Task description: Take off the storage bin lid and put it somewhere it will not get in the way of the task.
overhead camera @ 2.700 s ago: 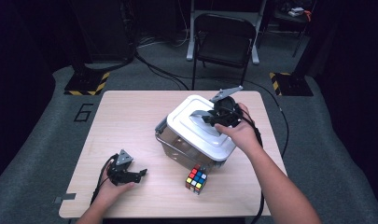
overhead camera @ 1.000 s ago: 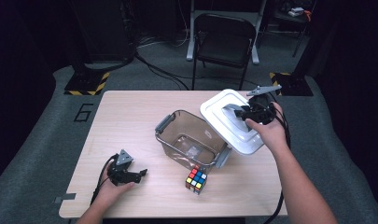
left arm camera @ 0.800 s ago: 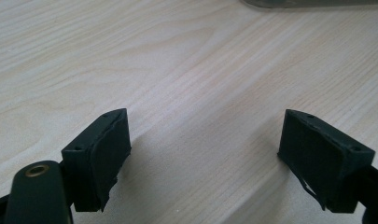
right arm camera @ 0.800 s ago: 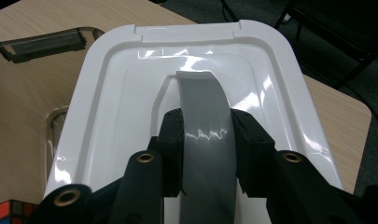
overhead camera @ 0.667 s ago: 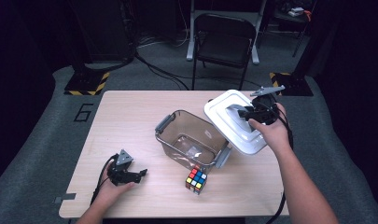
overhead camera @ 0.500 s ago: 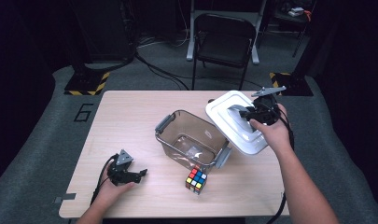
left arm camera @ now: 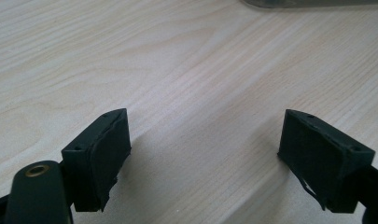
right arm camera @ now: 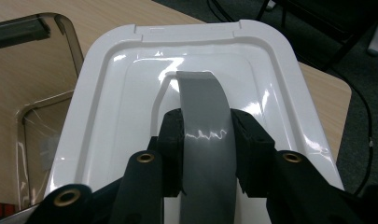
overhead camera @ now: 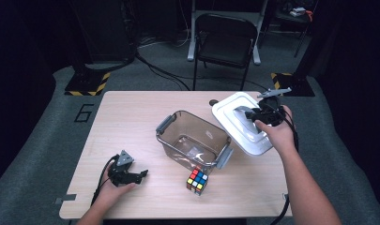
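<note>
High view: right gripper [overhead camera: 254,114], centre right, clamps the handle [right arm camera: 203,116] of the lid [overhead camera: 234,123], overhanging the table [overhead camera: 131,117] edge; left gripper [overhead camera: 137,175], lower left, gapes, wood around it bare.

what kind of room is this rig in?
Probably a lab or studio recording bay, not a home: a bare wooden table marked with a "6", hazard-striped stand bases on grey carpet, a folding chair and dark surroundings.
</note>
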Tool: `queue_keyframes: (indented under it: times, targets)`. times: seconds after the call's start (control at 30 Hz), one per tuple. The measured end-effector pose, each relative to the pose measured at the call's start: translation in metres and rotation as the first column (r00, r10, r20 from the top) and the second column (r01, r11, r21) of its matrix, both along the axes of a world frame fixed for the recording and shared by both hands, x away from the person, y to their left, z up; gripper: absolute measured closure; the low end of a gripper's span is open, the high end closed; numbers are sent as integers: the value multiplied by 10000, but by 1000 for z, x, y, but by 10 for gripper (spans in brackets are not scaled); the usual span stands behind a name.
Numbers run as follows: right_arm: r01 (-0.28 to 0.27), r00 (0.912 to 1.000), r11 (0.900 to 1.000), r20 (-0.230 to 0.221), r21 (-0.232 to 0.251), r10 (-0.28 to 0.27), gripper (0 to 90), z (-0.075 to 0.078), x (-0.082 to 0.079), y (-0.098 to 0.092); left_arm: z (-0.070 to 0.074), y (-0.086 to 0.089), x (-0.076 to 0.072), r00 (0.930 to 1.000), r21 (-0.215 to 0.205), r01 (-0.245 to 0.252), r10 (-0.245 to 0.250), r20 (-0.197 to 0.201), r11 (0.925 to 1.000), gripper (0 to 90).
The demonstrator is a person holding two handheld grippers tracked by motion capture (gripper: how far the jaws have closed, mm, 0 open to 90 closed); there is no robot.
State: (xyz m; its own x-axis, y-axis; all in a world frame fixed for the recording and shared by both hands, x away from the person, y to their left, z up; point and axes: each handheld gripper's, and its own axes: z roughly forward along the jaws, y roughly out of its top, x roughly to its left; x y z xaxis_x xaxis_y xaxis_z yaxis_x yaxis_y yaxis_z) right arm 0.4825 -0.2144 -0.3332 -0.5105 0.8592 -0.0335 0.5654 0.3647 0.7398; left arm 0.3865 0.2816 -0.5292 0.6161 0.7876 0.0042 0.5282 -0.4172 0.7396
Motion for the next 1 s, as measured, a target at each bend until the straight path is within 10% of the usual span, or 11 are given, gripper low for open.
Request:
queue_keyframes:
  times: [1.0]
  targets:
    - [845,9955,9962,-420,-207,-853,667,-33,5,-22,0,0,0,10000,-18,-3,3,-14,10000,165]
